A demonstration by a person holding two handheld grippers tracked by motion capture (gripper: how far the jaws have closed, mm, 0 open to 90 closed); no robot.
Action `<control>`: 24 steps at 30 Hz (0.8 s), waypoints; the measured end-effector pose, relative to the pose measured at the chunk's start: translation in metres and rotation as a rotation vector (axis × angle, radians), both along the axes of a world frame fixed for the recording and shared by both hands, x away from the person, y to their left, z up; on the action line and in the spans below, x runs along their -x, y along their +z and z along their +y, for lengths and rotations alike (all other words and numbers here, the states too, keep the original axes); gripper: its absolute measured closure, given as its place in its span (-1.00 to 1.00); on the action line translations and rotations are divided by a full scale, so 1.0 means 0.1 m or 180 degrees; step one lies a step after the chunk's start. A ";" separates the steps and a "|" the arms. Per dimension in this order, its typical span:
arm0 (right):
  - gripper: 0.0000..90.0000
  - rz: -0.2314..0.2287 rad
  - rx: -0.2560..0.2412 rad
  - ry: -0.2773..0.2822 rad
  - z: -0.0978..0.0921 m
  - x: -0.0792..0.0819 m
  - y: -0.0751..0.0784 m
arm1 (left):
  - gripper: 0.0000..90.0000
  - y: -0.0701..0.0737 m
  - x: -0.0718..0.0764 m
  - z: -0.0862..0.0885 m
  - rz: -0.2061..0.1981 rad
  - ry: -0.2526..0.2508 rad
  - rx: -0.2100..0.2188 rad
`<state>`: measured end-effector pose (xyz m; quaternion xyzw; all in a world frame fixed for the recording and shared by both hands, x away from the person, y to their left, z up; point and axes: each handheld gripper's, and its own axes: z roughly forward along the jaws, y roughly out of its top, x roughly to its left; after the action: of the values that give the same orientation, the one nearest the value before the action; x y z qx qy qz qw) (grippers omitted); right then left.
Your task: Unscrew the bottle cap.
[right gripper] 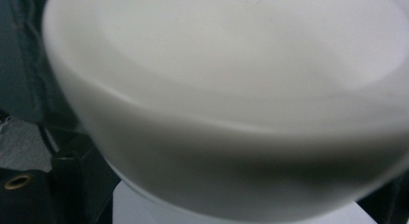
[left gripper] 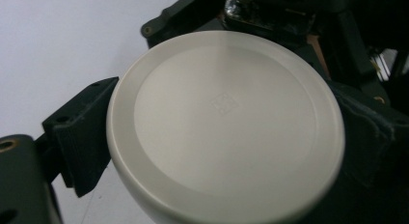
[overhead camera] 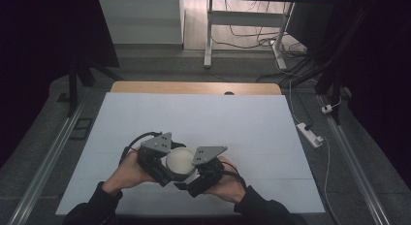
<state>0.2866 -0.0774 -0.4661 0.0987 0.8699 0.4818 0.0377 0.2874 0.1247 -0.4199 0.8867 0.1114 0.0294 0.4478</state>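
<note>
1. so there's a round cream-white container [overhead camera: 180,160] held up between the two grippers, near the front of the white table [overhead camera: 194,118], a bit left of the middle.
2. left gripper [overhead camera: 162,168] comes in from the left with the person's left hand [overhead camera: 127,172] behind it. in the left gripper view its black jaws sit on either side of the container [left gripper: 225,125], one on the left edge and one on the right, pressed right up against the rim, so it's pinching it.
3. that same view shows the flat round face with a raised ring near the edge and a tiny square mark embossed in the middle. can't tell if that's a lid or the base.
4. right gripper [overhead camera: 194,179] comes in from the right, right hand [overhead camera: 228,184] wrapped around it, grey three-cornered plate on top. it's tight against the container's right side.
5. in the right gripper view the container [right gripper: 226,103] is super close and blurry, you see its curved side wall and a bit of the top face. one black jaw shows at the lower left beside it, but honestly can't tell if the right jaws are clamped on it or just spread around it.
6. both gripper views show white table under the container.
7. past the far edge of the table there's a strip of wood [overhead camera: 196,87], then a desk frame [overhead camera: 209,31] and loose cables [overhead camera: 252,38] on the floor. a power strip [overhead camera: 310,134] lies off to the right.
</note>
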 end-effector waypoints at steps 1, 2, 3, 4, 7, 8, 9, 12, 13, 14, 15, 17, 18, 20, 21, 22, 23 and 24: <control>-0.85 -0.0011 0.0008 -0.0050 0.00 0.00 0.00 | -0.83 0.00 -0.01 -0.01 0.0012 0.0065 0.0004; -0.85 -0.0025 0.0018 -0.0098 -0.01 -0.01 0.00 | -0.83 0.00 -0.01 -0.01 0.0019 0.0117 0.0000; -0.85 -0.0040 0.0021 -0.0142 -0.01 -0.02 0.00 | -0.83 -0.01 -0.02 -0.03 0.0038 0.0183 0.0017; -0.85 -0.0045 0.0034 -0.0189 -0.01 -0.02 0.00 | -0.83 -0.02 -0.02 -0.04 0.0045 0.0243 0.0017; -0.85 -0.0050 0.0052 -0.0271 -0.02 -0.04 -0.01 | -0.83 -0.03 -0.03 -0.06 0.0063 0.0379 0.0026; -0.85 -0.0057 0.0071 -0.0375 -0.02 -0.05 -0.02 | -0.83 -0.03 -0.03 -0.09 0.0075 0.0524 0.0025; -0.85 -0.0060 0.0072 -0.0405 -0.02 -0.06 -0.02 | -0.83 -0.03 -0.03 -0.11 0.0055 0.0576 -0.0009; -0.85 -0.0121 0.0110 -0.0545 -0.02 -0.07 -0.03 | -0.83 -0.04 -0.01 -0.17 0.0020 0.0807 -0.0010; -0.85 -0.0144 0.0123 -0.0592 -0.02 -0.07 -0.03 | -0.83 -0.04 -0.01 -0.19 0.0003 0.0864 -0.0022; -0.85 -0.0159 0.0132 -0.0636 -0.02 -0.07 -0.03 | -0.83 -0.04 0.00 -0.20 -0.0012 0.0913 -0.0032; -0.85 -0.0166 0.0135 -0.0673 -0.02 -0.07 -0.03 | -0.83 -0.04 0.00 -0.22 -0.0016 0.0956 -0.0035; -0.85 -0.0154 0.0148 -0.0734 -0.03 -0.08 -0.04 | -0.83 -0.05 0.00 -0.24 -0.0023 0.1028 -0.0041; -0.85 -0.0150 0.0151 -0.0750 -0.03 -0.08 -0.04 | -0.83 -0.05 0.00 -0.25 -0.0021 0.1048 -0.0042; -0.85 -0.0138 0.0151 -0.0768 -0.03 -0.09 -0.05 | -0.83 -0.06 0.00 -0.26 -0.0025 0.1072 -0.0051; -0.85 -0.0129 0.0147 -0.0770 -0.03 -0.09 -0.05 | -0.83 -0.05 0.00 -0.26 -0.0032 0.1082 -0.0047; -0.85 -0.0121 0.0137 -0.0771 -0.03 -0.10 -0.05 | -0.83 -0.05 0.00 -0.26 -0.0036 0.1086 -0.0039; -0.85 -0.0117 0.0135 -0.0768 -0.03 -0.10 -0.05 | -0.83 -0.04 0.00 -0.26 -0.0031 0.1086 -0.0017; -0.85 -0.0119 0.0132 -0.0767 -0.04 -0.10 -0.05 | -0.82 -0.04 0.00 -0.26 -0.0031 0.1086 -0.0017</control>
<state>0.2962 -0.0810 -0.4708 0.1928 0.8606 0.4575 0.1135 0.2872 0.0992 -0.4239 0.8560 0.2580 0.1097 0.4344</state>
